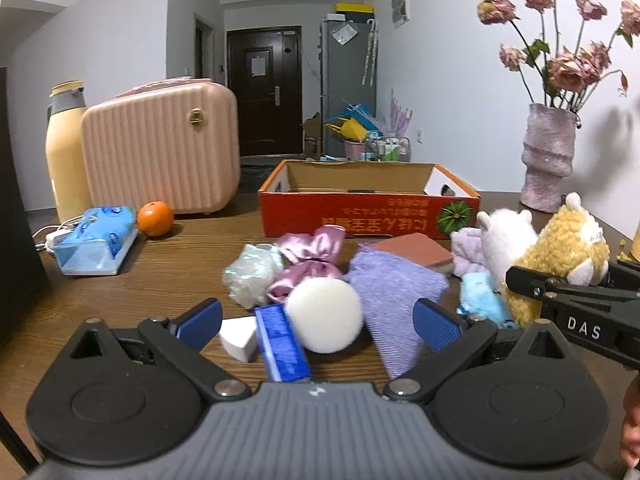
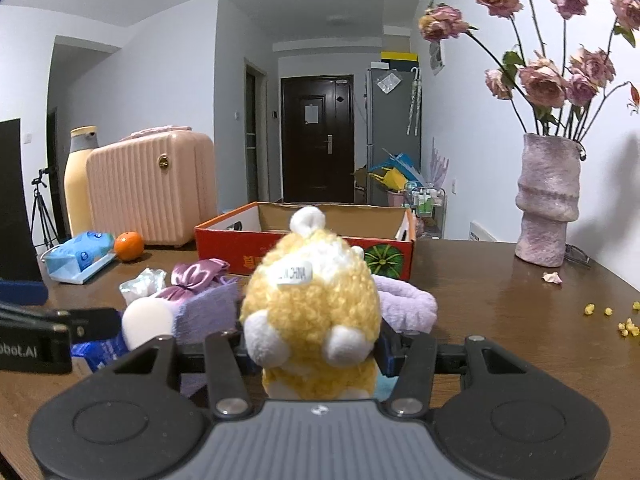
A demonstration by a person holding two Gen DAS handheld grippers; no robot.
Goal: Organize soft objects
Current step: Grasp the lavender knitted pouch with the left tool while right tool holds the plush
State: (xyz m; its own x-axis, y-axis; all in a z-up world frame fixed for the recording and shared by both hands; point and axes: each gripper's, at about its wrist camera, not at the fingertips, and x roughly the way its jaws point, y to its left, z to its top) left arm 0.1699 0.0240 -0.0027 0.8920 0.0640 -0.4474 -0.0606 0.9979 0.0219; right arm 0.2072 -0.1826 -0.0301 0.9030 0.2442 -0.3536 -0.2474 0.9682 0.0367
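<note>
On the brown wooden table [image 1: 160,272] a cluster of soft items lies in front of the orange cardboard box [image 1: 368,210], which stands open-topped toward the far side.

Right gripper [image 2: 316,354] — fingers closed against both sides of the yellow plush toy [image 2: 310,300], which sits upright between them, white feet toward the camera, label on its back. From the left wrist view the same toy [image 1: 560,248] shows at the right edge, just beside a white plush [image 1: 506,236].

Left gripper [image 1: 318,322] — jaws spread wide, holding nothing. Between its blue pads: a round white puff [image 1: 324,314], a blue packet [image 1: 282,344] and a white wedge sponge [image 1: 238,338], all on the table. A lilac knit cloth [image 1: 394,300] lies beside the puff, a pink satin bow [image 1: 310,256] behind it.

Pink suitcase [image 1: 160,148], orange [image 1: 155,219] and tissue pack [image 1: 96,240] at far left; vase of dried roses [image 1: 548,156] at far right.
</note>
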